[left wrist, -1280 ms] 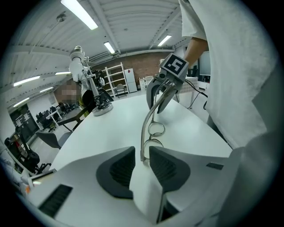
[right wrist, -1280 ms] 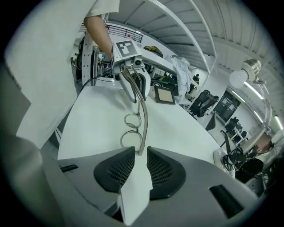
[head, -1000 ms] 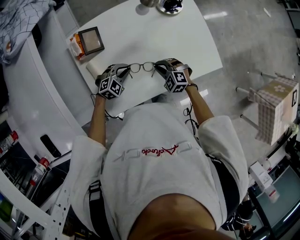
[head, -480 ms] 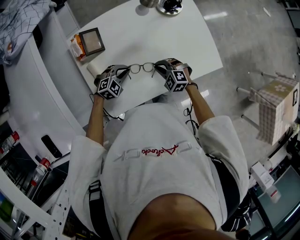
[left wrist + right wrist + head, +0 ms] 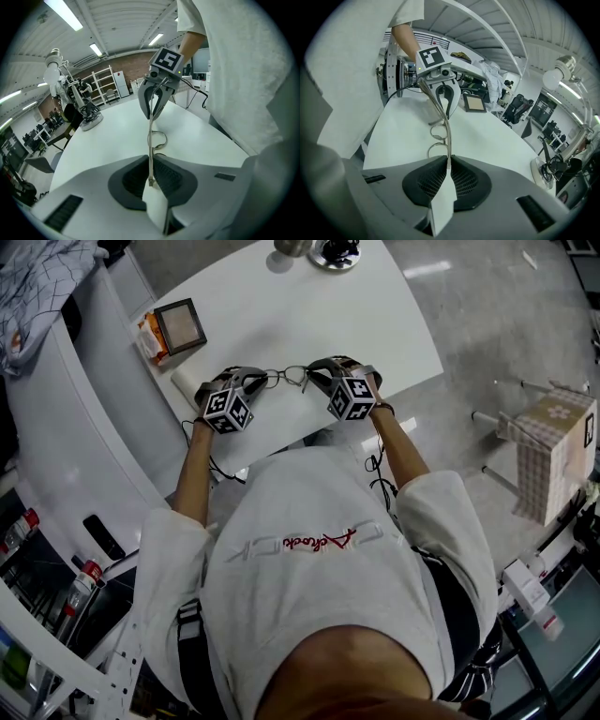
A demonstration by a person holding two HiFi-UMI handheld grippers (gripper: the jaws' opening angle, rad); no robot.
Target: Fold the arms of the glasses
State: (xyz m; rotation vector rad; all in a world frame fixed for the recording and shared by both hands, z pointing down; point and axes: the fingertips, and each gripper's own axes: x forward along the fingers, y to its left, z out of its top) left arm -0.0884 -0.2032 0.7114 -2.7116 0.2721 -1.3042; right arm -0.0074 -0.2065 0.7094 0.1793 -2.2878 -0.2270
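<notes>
Head view, writing: red script is running across the person's white shirt [image 5: 309, 554], too warped to read; square markers are showing on both cubes.
Head view, hands: left gripper [image 5: 249, 382] and right gripper [image 5: 316, 376] are angling down over the table's [image 5: 281, 306] near edge, holding the glasses [image 5: 284, 377] between them.
Left gripper view: jaws, having just been closing, are pinching one glasses [image 5: 150, 140] arm above the table.
Right gripper view: jaws are clamping the other arm above the table.
</notes>
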